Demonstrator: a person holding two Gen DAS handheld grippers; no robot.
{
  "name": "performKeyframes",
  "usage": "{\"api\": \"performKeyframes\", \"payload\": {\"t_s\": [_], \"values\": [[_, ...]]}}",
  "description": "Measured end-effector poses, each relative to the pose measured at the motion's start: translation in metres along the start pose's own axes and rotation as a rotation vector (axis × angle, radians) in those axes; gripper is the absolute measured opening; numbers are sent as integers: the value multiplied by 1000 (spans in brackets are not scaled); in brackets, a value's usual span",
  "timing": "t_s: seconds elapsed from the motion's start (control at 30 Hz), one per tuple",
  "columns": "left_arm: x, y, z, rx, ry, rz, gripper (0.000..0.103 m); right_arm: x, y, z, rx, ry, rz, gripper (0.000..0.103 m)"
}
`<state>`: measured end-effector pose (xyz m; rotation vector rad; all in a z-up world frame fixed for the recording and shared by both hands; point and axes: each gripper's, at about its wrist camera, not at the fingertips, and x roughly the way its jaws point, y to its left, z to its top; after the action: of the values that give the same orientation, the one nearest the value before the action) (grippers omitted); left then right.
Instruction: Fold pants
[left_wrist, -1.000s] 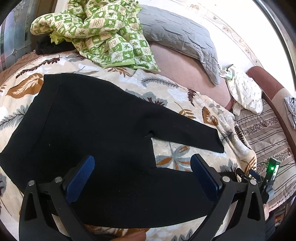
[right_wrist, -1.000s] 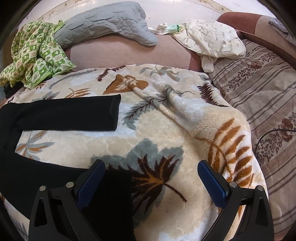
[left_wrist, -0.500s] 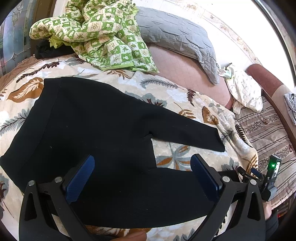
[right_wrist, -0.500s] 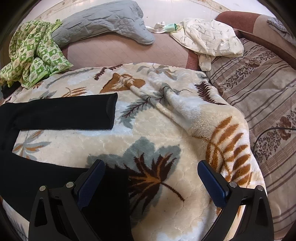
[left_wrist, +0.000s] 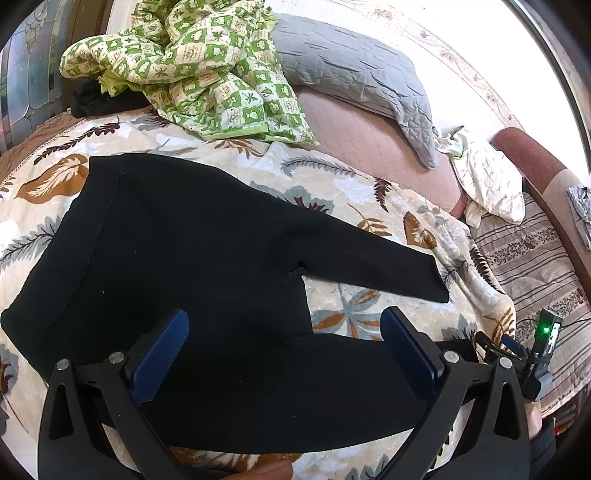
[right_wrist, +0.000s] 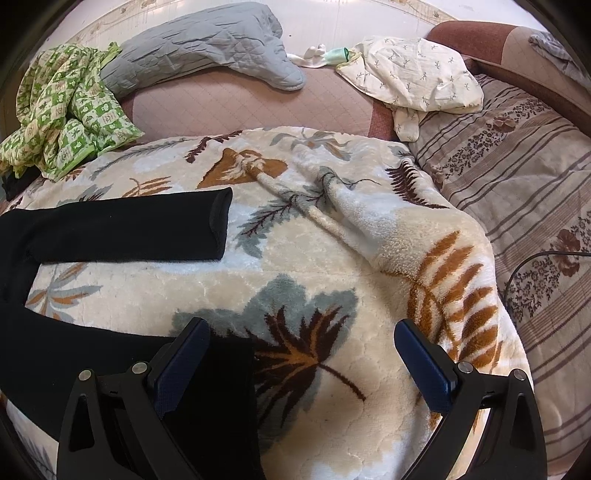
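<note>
Black pants (left_wrist: 192, 266) lie spread flat on a leaf-patterned blanket (left_wrist: 362, 314), waistband at the left, two legs splayed apart to the right. My left gripper (left_wrist: 284, 350) is open and empty, hovering above the near leg and seat. In the right wrist view the far leg's cuff (right_wrist: 218, 221) lies at mid-left and the near leg's cuff (right_wrist: 236, 369) lies under my left finger. My right gripper (right_wrist: 301, 363) is open and empty above that cuff and the blanket (right_wrist: 332, 258).
A green checked quilt (left_wrist: 199, 70) and a grey pillow (left_wrist: 351, 77) lie at the back. A white cloth (right_wrist: 413, 74) sits at the back right. A striped sheet (right_wrist: 524, 177) with a cable (right_wrist: 532, 262) lies to the right.
Both grippers have drawn back slightly, so the pants and bedding sit a little lower in view. Both jaws stay open. The pants have not moved.
</note>
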<state>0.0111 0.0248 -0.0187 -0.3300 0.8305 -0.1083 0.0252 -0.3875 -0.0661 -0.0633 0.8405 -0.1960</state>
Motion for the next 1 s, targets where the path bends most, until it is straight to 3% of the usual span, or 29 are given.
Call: {"api": "performKeyframes", "payload": {"t_s": [0.6,0.87,1.0], "values": [[-1,0,1,3,3,12,103,-1,-3,0,25,-8,10,100],[8,-10,7,47,3,68,103,-12,2,3,46,-64,160,99],[22,-18,17,66,-10,98,103,-23,14,11,4,-146,263,99]]}}
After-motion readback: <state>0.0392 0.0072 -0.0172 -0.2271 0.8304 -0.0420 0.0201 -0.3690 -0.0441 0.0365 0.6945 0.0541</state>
